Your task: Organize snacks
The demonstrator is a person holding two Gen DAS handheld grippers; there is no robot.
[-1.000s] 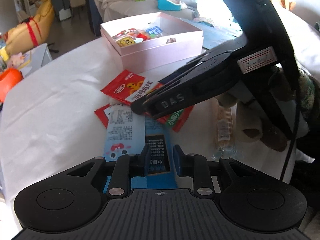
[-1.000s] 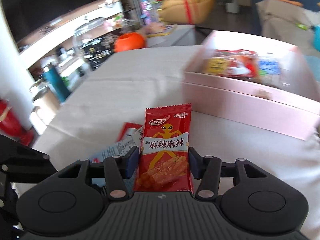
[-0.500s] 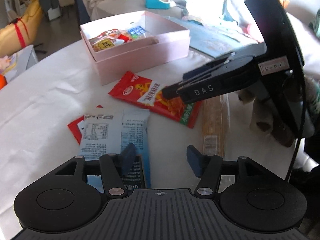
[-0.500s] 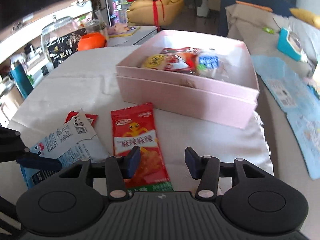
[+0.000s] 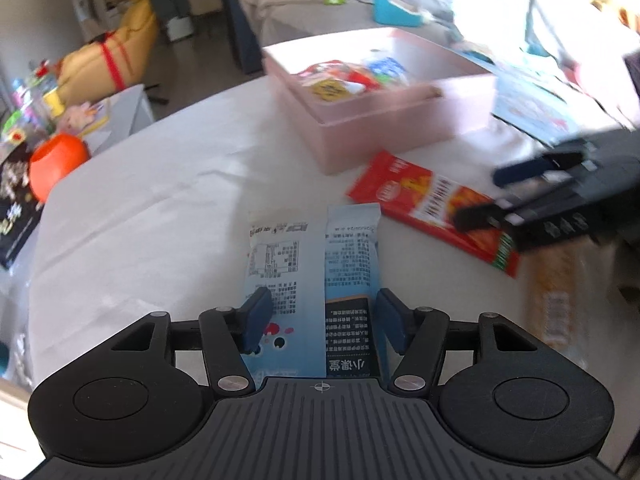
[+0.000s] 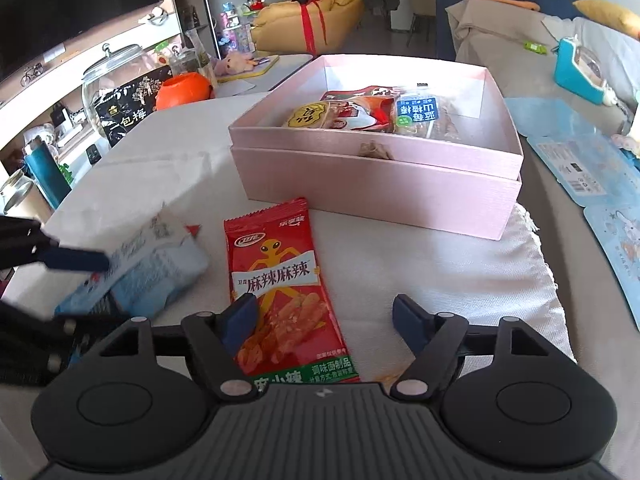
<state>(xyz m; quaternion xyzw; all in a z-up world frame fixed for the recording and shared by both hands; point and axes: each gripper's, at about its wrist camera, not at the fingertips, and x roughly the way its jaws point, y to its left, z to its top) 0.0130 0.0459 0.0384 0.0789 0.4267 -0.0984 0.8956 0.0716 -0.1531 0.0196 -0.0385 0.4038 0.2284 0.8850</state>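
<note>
A blue-and-white snack packet [image 5: 312, 252] lies flat on the white tablecloth. My left gripper [image 5: 324, 320] hangs over its near end, jaws opening and pads not pressing on it. A red spicy-strip packet [image 6: 280, 280] lies in front of the pink box [image 6: 360, 184]. My right gripper [image 6: 324, 320] stands over that packet's near end, its jaws opening wide, with only the left finger above the wrapper. The pink box [image 5: 400, 128] holds several snacks. In the left wrist view the right gripper [image 5: 480, 196] is blurred above the red packet [image 5: 432, 200]. The left gripper [image 6: 72, 292] shows over the blue packet [image 6: 160, 264].
A long clear biscuit packet [image 5: 560, 292] lies at the right. A small red packet [image 6: 195, 230] peeks out behind the blue one. An orange round object [image 6: 184, 88], a black bag [image 6: 124, 112] and a glass jar [image 6: 108, 68] stand at the back left. Blue paper sheets [image 6: 580, 160] and a teal tape dispenser [image 6: 576, 68] are on the right.
Both grippers have opened and let go. The blue-and-white packet and the red packet now lie on the cloth. The right gripper has swung towards the pink box.
</note>
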